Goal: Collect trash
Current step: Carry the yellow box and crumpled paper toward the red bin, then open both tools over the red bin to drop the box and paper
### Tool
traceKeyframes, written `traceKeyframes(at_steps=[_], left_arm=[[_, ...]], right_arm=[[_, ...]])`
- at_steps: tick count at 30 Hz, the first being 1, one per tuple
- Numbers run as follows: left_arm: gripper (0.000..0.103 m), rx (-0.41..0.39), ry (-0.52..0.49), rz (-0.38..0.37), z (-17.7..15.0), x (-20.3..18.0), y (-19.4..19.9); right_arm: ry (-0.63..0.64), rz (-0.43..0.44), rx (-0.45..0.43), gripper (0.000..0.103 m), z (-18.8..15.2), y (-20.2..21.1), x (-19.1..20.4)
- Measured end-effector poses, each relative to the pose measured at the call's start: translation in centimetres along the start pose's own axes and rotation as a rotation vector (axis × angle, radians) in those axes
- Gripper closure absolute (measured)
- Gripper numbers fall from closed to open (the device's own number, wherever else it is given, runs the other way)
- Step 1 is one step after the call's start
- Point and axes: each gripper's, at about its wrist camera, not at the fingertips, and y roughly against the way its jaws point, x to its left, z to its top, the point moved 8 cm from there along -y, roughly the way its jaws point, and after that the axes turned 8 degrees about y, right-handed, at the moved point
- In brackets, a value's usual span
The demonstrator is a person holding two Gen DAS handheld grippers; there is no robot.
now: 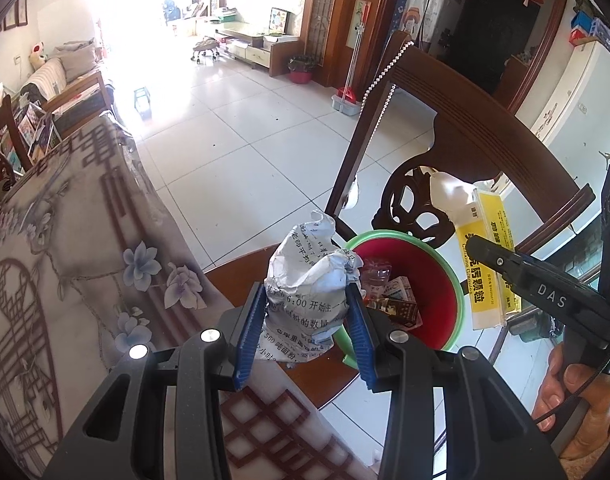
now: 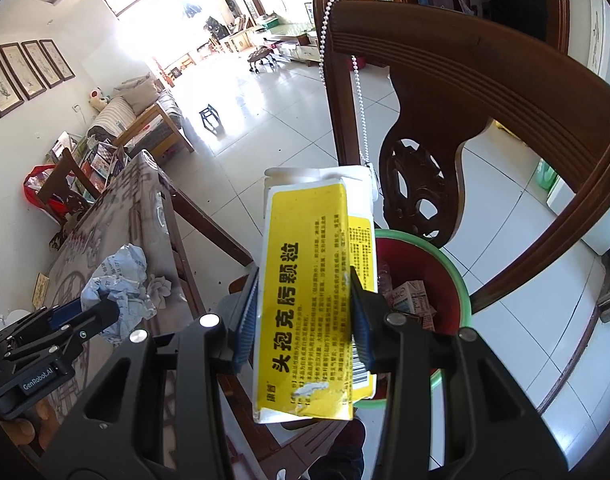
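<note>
Left wrist: left gripper [image 1: 307, 316] clamps crumpled paper [image 1: 311, 280]; right gripper [image 2: 303, 316] clamps glossy yellow box [image 2: 305, 300].

- Crumpled paper ball [image 1: 311, 280]: matt, creased.
- Yellow box [image 2: 309, 300]: smooth printed card.
- Chair [image 1: 457, 120]: glossy dark wood.
- Bin [image 1: 445, 280]: shiny plastic.
- Floor [image 1: 245, 128]: glossy tiles.

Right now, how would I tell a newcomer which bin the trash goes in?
Find the dark carved wooden chair beside the table with the floral cloth. On its seat sits a round basin, red inside with a green rim, already holding small cartons. It is the only open container there, just beyond the crumpled printed paper and yellow medicine box held in the grippers.
</note>
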Motion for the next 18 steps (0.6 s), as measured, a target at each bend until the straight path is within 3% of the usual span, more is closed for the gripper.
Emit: traceKeyframes(at_steps=[11, 13, 14, 15, 18], left_arm=[[0.065, 0.028, -0.008, 0.007, 0.2, -0.4, -1.6], [0.065, 0.036, -0.011, 0.009, 0.2, -0.6, -2.0], [0.065, 0.041, -0.015, 0.01, 0.2, -0.7, -2.4], [0.065, 0.043, -0.019, 0.01, 0.1, -0.9, -2.6], [0.065, 0.065, -0.054, 0.017, -0.2, -1.8, -4.1]], right_arm=[[-0.022, -0.032, 0.075, 0.062, -1.0, -2.8, -1.7], [-0.018, -0.035, 0.085, 0.052, -1.1, -3.1, -1.9], [-0.021, -0.048, 0.078, 0.039, -1.0, -3.1, -2.1], [-0.024, -0.057, 0.064, 0.034, -0.8, -2.8, -2.2], [-0.027, -0.07, 0.048, 0.034, -0.5, -2.2, -2.6]])
